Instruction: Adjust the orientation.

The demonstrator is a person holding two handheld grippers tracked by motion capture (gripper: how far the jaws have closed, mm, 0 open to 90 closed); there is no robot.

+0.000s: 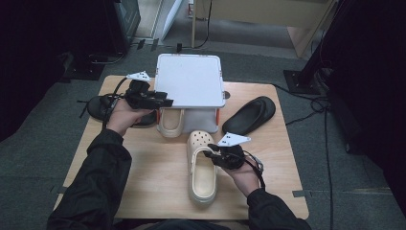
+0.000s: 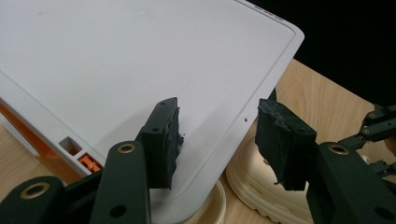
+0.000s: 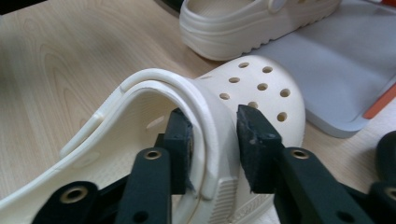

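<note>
High view: a cream clog [image 1: 203,167] lies on the worktop [image 1: 153,182] near a white box lid [image 1: 190,79]. Left gripper view: left gripper [image 2: 217,140] spread over the lid's corner. Right gripper view: right gripper [image 3: 212,149] straddles the clog's side wall, not quite clamped; likely light, flexible foam.

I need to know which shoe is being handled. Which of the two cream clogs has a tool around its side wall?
The cream perforated foam clog nearest the person: the right tool straddles its wall. The other lies under the box.
</note>
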